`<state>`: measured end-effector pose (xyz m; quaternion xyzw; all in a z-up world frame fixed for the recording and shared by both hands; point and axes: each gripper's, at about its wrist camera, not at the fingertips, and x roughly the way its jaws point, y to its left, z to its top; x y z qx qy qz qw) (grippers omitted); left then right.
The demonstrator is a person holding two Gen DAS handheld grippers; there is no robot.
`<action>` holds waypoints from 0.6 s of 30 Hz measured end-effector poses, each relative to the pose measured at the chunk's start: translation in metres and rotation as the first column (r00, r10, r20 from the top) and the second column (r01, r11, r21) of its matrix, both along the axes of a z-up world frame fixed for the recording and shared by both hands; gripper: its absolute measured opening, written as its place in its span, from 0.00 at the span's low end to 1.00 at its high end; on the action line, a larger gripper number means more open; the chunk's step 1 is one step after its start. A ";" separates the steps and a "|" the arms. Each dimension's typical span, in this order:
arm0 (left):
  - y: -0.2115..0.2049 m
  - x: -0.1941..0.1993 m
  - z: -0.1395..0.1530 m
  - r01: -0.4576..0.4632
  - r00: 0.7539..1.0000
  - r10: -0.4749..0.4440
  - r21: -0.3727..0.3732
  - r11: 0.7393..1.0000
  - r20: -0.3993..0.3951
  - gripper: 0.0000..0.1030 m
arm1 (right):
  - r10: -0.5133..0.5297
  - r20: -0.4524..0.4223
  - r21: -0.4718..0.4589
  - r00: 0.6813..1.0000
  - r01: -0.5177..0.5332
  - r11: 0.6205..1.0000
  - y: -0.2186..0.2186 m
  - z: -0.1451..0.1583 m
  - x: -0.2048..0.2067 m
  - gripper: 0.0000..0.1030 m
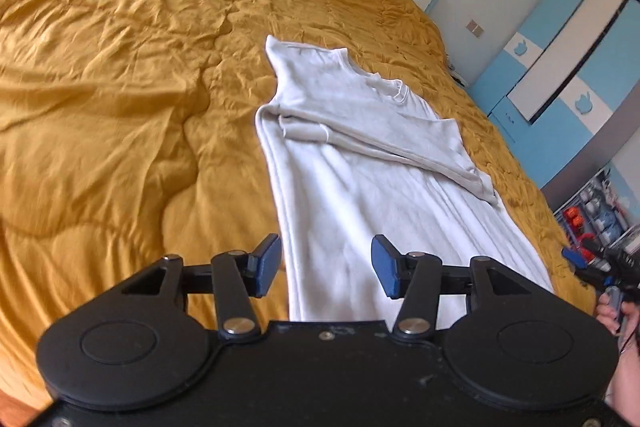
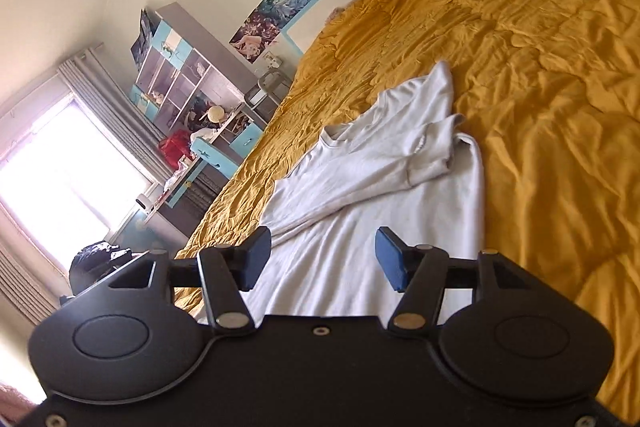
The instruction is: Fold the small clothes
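White cotton-like shirt, long-sleeved, laid lengthwise on mustard quilt covering a wide bed; sides already turned in to a narrow strip; one sleeve lying slantwise across the chest, cuff near the strip's edge; collar at the far end, hem at the near end beneath both tools.
Left gripper: jaws parted to a middling gap, nothing between the pads, poised above the hem, one pad over the shirt's edge.
Right gripper: jaws likewise parted, holding nothing, above the hem from the opposite side; its tip and the hand carrying it visible at the left view's margin.
Step, by judgement: lengthwise fold complete, crosswise fold pending.
Next move calls for: each claw lowered to a hem corner, pinching all layers; hem carried evenly toward the collar without dragging the sleeve askew.
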<state>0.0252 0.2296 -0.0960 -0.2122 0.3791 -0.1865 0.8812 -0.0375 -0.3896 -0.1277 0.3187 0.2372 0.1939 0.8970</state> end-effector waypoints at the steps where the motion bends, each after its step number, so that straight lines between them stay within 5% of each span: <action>1: 0.009 -0.003 -0.007 -0.002 1.000 0.001 -0.040 0.999 -0.022 0.50 | -0.009 -0.013 -0.005 1.000 0.009 1.000 -0.005 -0.004 -0.006 0.58; 9: 0.036 0.002 -0.044 0.049 0.993 -0.073 -0.253 0.966 -0.090 0.50 | 0.021 -0.108 -0.012 0.994 -0.023 1.000 -0.030 -0.027 -0.020 0.58; 18: 0.015 0.021 -0.061 0.192 0.956 -0.252 -0.331 0.924 -0.150 0.51 | 0.118 -0.186 0.046 0.975 -0.111 0.993 -0.025 -0.053 -0.010 0.58</action>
